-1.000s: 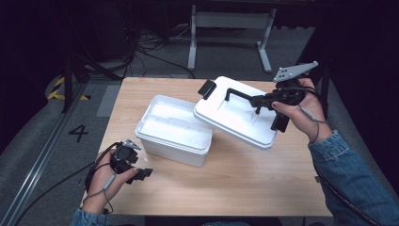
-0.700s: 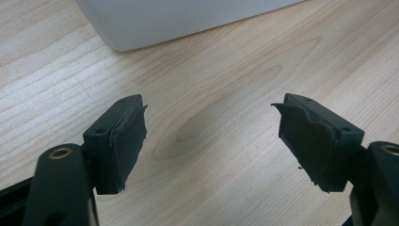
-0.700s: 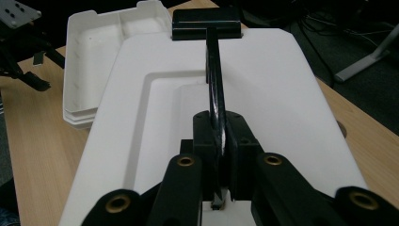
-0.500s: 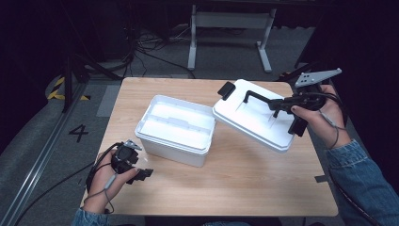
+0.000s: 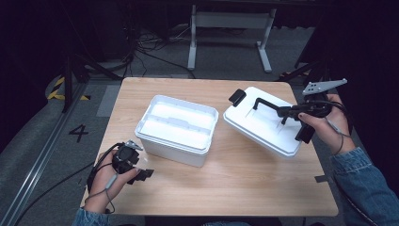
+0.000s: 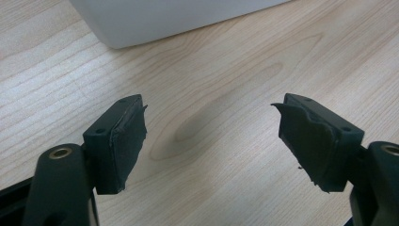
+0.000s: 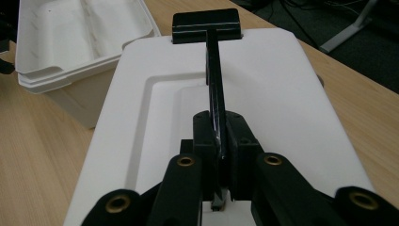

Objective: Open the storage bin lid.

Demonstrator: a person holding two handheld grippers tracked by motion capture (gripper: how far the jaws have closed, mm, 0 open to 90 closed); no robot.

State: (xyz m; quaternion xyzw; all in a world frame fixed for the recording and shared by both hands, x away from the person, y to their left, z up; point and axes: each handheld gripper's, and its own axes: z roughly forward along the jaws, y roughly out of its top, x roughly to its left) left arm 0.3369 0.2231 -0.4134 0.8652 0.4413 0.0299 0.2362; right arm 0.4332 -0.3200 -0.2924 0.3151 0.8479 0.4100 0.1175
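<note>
I am clamping my right tool (image 7: 221,141) on the white plastic lid's black handle (image 7: 214,80), holding it aside so the white plastic box (image 5: 176,127) is open. My left tool (image 6: 211,141) is resting jaws apart on the wooden surface (image 5: 235,188), ready.

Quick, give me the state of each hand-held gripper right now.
Left hand-held gripper: open, holding nothing, low over the table.
Right hand-held gripper: shut on the black handle of the white lid.
</note>
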